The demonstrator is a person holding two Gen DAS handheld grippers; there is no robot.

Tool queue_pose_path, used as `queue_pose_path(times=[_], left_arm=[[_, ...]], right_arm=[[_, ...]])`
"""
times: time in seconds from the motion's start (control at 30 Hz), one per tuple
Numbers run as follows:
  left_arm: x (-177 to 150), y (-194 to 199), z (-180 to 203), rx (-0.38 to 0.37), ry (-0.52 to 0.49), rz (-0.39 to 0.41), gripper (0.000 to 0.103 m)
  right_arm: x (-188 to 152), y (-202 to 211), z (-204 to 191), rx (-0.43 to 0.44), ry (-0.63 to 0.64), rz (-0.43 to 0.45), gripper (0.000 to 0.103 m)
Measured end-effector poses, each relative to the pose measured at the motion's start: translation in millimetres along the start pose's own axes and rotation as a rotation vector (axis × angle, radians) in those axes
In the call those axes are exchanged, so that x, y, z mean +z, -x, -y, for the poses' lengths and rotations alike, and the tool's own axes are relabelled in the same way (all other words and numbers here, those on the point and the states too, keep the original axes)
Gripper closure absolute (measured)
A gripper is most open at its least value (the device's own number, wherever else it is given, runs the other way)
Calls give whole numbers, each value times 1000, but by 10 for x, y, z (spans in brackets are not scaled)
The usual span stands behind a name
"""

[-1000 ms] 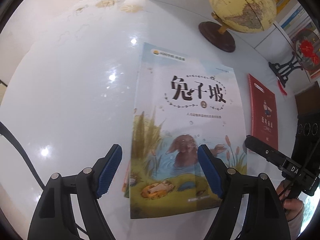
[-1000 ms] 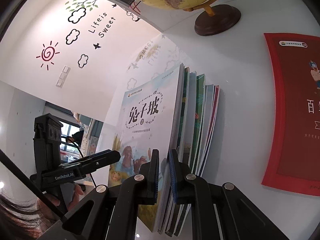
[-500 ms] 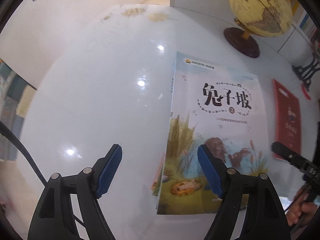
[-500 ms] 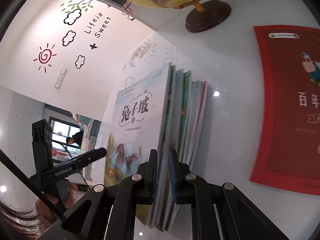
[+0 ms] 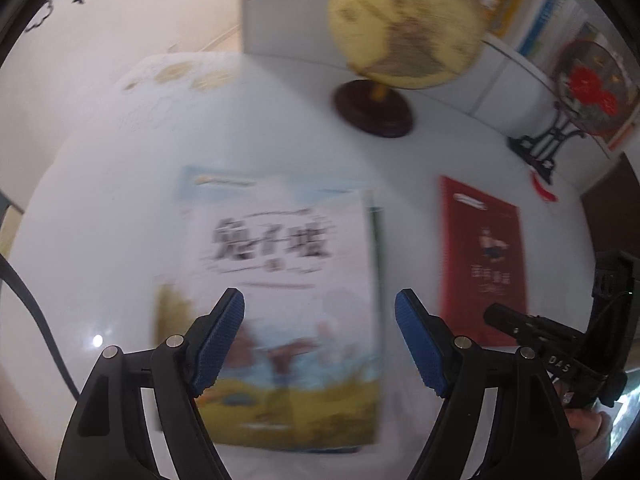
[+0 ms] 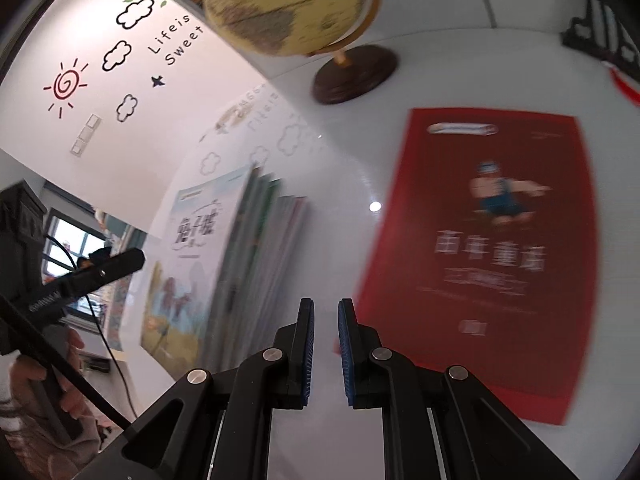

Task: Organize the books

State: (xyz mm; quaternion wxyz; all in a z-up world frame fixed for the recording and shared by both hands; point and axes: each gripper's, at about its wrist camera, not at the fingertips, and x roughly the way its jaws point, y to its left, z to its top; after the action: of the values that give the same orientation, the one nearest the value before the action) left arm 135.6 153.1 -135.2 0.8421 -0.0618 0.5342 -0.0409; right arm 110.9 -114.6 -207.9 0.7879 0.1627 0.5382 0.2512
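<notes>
A: On the desk [image 6: 420, 80], where is the red book [image 6: 480, 264] lying?
B: Flat beside the stack [image 5: 280, 308]; thin, floppy, so I'm judging its edge best. Right claw [image 6: 326, 344] nearly shut, empty; left claw [image 5: 320, 344] gaping, empty

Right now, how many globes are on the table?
1. The globe stands on its dark round base at the far side of the table, beyond the stack of books and the red book. Anything outside the view stays unseen.
</notes>
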Motion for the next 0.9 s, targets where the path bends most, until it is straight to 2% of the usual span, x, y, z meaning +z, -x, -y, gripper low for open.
queue_pose_path(times=[0.2,0.37,0.43,0.5,0.57,0.83,0.9], left_arm=[[4,-234,597,-69,-64,-35,27],[-48,-412,944,-119,-56,-73,27],[-65,-509,1046,-126,-57,-98,27],[-91,-625,1139,-128,-53,-123,27],[-125,-727,1208,-131,-52,-145,27],[-219,-1103,1389,-62,-95,-202,27],[-227,-1175,1406,-73,-95,-223,27]], right_arm=[[-20,321,483,-74,-55,47,92],[-43,475,782,-113,-104,66,90],[-56,517,910,-122,-127,75,82],[-61,551,1035,-124,-160,89,62],[-67,582,1157,-125,-188,106,51],[-15,555,1349,-119,-196,133,48],[12,551,1378,-104,-187,142,48]])
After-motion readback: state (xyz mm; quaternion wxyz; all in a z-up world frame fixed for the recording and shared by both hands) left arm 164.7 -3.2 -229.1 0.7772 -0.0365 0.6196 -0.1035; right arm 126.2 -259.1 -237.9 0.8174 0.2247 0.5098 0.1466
